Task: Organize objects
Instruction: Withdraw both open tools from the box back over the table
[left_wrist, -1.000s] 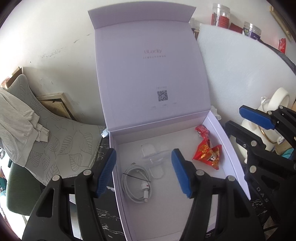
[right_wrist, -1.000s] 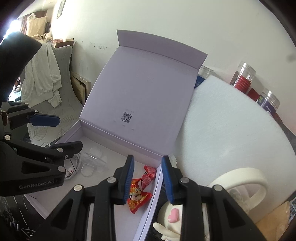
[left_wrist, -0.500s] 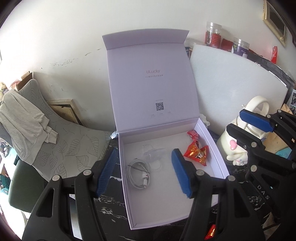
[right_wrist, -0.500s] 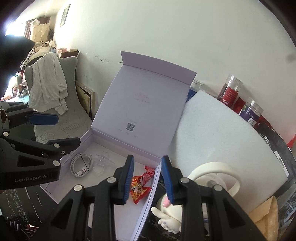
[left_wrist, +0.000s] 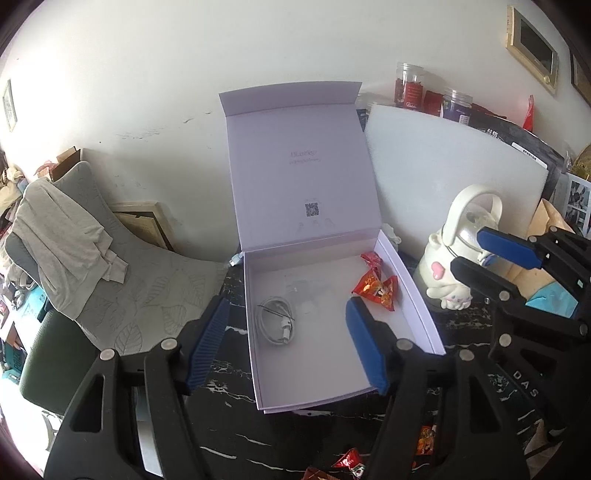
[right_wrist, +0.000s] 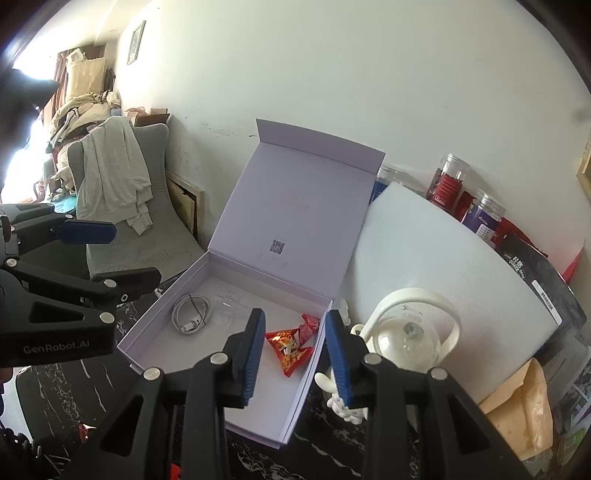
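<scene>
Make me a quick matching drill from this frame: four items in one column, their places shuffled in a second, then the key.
Items
1. coiled white cable
2. red snack packet
3. white kettle
4. grey garment

Places
A. draped over the chair back, left of the box
B. on the dark table, right of the open box
C. inside the box, left part of the floor
D. inside the box, near its right wall

Pairs: 1-C, 2-D, 3-B, 4-A
</scene>
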